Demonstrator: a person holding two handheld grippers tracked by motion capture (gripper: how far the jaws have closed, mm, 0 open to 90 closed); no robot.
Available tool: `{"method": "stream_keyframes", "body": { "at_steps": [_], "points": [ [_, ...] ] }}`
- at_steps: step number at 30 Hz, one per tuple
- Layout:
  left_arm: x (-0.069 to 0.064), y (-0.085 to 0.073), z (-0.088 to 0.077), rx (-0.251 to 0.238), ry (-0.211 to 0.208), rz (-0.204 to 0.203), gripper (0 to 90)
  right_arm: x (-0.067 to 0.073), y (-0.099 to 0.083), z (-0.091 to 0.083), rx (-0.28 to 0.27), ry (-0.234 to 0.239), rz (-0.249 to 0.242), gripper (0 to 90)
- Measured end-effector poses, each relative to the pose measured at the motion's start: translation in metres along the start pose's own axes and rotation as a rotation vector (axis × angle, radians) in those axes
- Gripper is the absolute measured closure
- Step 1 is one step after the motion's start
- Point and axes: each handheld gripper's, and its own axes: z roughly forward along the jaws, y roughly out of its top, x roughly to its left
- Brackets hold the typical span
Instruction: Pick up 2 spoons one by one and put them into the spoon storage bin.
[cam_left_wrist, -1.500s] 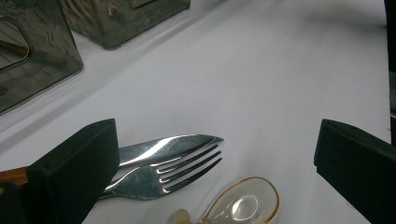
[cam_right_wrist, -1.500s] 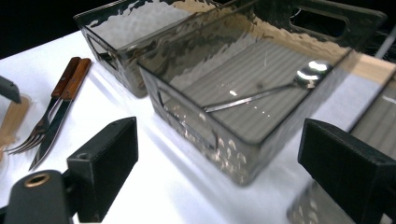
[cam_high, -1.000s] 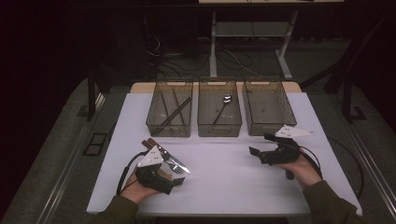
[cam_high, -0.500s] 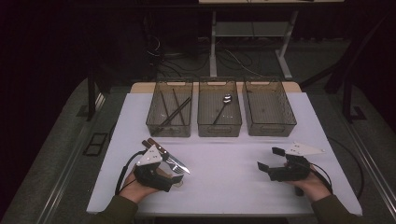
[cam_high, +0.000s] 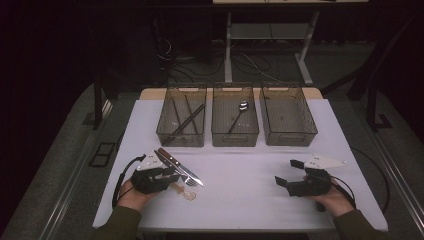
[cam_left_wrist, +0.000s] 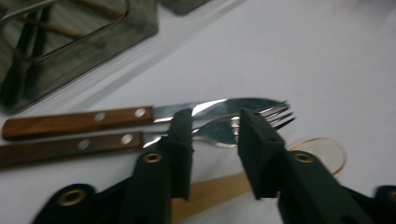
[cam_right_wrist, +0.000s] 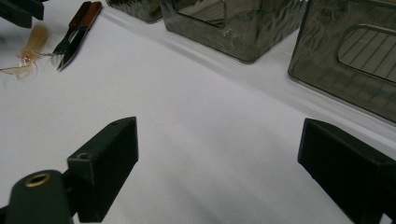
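Observation:
A wooden-handled knife (cam_high: 172, 160) and a fork (cam_high: 190, 181) lie side by side at the near left of the white table (cam_high: 240, 165), with a pale wooden spoon (cam_high: 186, 194) just in front of them. My left gripper (cam_high: 172, 174) hovers over them. In the left gripper view its jaws (cam_left_wrist: 212, 140) have just been closing and stand a narrow gap apart, with the fork's neck (cam_left_wrist: 215, 133) between the tips, the knife (cam_left_wrist: 116, 115) beyond and the spoon (cam_left_wrist: 322, 149) beneath. No pad presses on the fork. My right gripper (cam_high: 286, 172) rests wide open (cam_right_wrist: 224, 144) over bare table at the near right.
Three clear bins stand in a row at the back. The left bin (cam_high: 165, 131) holds chopsticks, the middle bin (cam_high: 235, 135) a metal spoon (cam_high: 243, 106), and the right bin (cam_high: 290, 134) nothing that I can see. The right gripper view has the bins (cam_right_wrist: 233, 28) ahead.
My right gripper pulled back from near the right bin toward the table's near edge, then stopped. My left gripper edged over the cutlery and its jaws narrowed.

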Motion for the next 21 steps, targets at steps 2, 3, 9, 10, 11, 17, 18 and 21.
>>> {"method": "stream_keyframes", "body": {
  "at_steps": [2, 3, 9, 10, 11, 17, 18, 21],
  "points": [
    [0.004, 0.000, -0.002, 0.019, 0.015, 0.000, 75.5, 0.000, 0.000, 0.000, 0.002, 0.000, -0.001, 12.2],
    [0.006, -0.001, -0.002, 0.025, 0.022, 0.001, 77.5, 0.000, 0.000, 0.000, 0.004, 0.001, -0.001, 12.2],
    [0.012, 0.000, -0.001, 0.053, 0.018, -0.008, 89.1, 0.000, 0.000, 0.001, 0.010, 0.004, -0.008, 12.1],
    [0.012, 0.000, 0.000, 0.052, 0.008, -0.005, 89.2, 0.000, 0.000, 0.001, 0.011, 0.004, -0.008, 12.2],
    [0.011, 0.001, 0.000, 0.057, 0.002, 0.003, 89.3, 0.000, 0.000, 0.001, 0.012, 0.004, -0.009, 12.2],
    [0.002, 0.004, 0.003, 0.070, -0.036, 0.030, 89.4, 0.000, 0.000, 0.001, 0.011, 0.007, -0.009, 12.2],
    [0.001, 0.005, 0.003, 0.073, -0.043, 0.036, 89.4, 0.000, 0.000, 0.001, 0.012, 0.007, -0.010, 12.2],
    [-0.001, 0.005, 0.007, 0.097, -0.038, 0.050, 89.4, 0.000, 0.000, 0.001, 0.014, 0.009, -0.009, 12.2]
  ]
}}
